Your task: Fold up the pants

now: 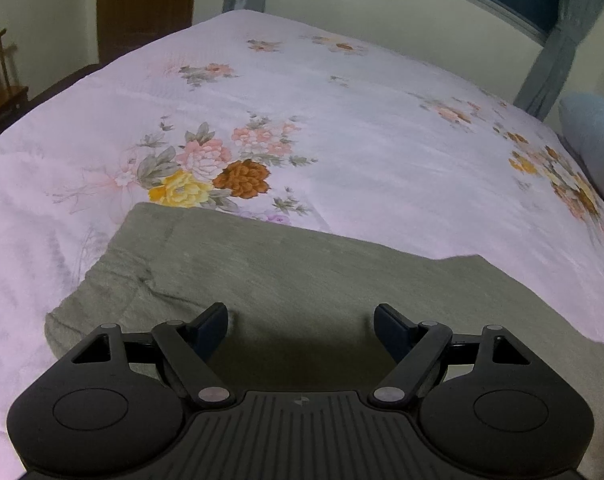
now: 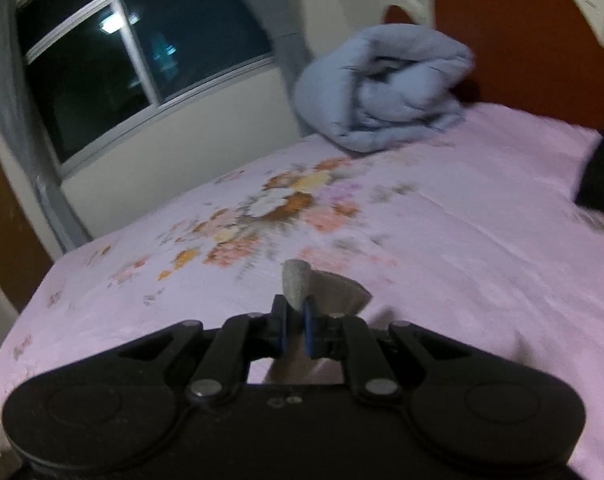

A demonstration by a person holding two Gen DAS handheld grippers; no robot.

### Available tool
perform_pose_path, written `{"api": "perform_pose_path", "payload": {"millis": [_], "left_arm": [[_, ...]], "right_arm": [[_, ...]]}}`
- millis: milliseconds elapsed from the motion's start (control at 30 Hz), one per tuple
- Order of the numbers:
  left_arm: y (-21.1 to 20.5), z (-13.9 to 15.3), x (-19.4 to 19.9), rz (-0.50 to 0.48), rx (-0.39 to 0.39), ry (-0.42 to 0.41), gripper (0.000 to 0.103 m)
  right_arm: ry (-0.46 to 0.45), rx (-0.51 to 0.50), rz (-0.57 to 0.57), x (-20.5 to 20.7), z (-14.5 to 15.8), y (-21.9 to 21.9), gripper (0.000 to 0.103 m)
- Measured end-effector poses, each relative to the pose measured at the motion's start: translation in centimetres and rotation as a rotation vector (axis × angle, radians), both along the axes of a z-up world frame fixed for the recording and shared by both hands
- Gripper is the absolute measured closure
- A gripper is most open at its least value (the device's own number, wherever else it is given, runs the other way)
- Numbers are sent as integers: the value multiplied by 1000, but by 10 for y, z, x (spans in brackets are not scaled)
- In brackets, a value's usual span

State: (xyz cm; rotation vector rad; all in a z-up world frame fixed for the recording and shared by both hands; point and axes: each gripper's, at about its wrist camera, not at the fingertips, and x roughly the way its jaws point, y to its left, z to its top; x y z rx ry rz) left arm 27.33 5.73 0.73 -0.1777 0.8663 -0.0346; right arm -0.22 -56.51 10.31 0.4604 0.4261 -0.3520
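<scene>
left claw (image 1: 301,320), fingers spread, hovers just over olive-grey knit pants (image 1: 286,276) lying crosswise on the pink floral bed (image 1: 381,152); right claw (image 2: 295,330) pinches a lifted pants corner, nearer for nxt fold.

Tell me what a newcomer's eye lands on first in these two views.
In the left wrist view, the grey-green pants lie flat across the near part of the pink floral bedsheet, with the open left gripper above them. In the right wrist view, the right gripper is shut on a pinch of the pants' cloth, and a bundled blue quilt sits at the bed's far end.
</scene>
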Motion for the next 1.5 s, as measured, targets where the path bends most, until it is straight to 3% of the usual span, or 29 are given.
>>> {"api": "perform_pose_path", "payload": {"millis": [133,300,767,1133,1300,1333,1433,1467,1500], "left_arm": [[-12,3,-5,-27,29,7,23],[-27,6,-7,-59,60,18,23],[-65,12,-16,-116,77,25,23],[-83,17,-27,-167,121,6,23],[-90,14,-33,-174,104,15,23],[-93,14,-35,-176,93,19,23],[-108,14,-50,-203,46,23,23],[-117,14,-58,-221,59,13,23],[-124,14,-64,-236,67,6,23]], "right_arm": [[-5,106,-92,-38,-41,-25,103],[-26,180,-119,-69,-78,-36,103],[-131,302,-203,-122,-106,-36,103],[-121,259,-256,-146,-107,-37,103],[-139,317,-96,-144,-94,-24,103],[-97,284,-69,-138,-93,-14,102],[18,47,9,-121,-83,17,95],[51,19,28,-115,-81,24,94],[43,70,40,-112,-82,24,94]]}}
